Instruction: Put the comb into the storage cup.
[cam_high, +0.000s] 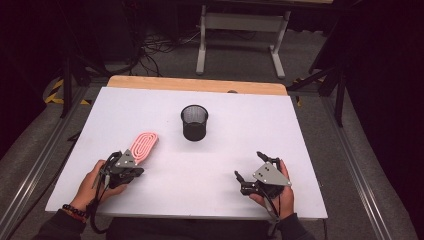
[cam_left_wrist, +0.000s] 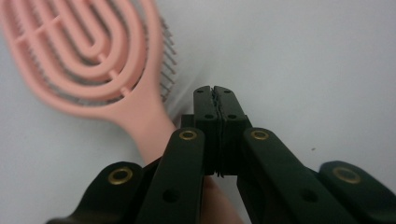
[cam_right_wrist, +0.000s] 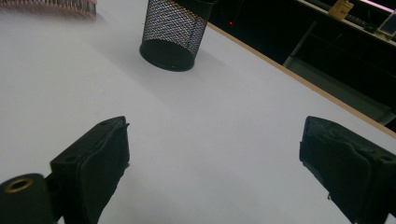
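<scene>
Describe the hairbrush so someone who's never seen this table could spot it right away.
Find the white table, then the black mesh cup near its middle. The hairbrush lies flat, nearer and left of it, by the left gripper: the one pink thing, with looped oval ribs.

No legible text — no labels, brands, numbers

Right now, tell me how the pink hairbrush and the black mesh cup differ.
The hairbrush is pink with looped ribs and bristles; the mesh cup is black wire mesh. The hairbrush lies flat; the mesh cup stands upright, open end up. The hairbrush lies right beside the shut left gripper, its handle passing under it; the mesh cup stands apart from both grippers. Both rest on the white table.
</scene>
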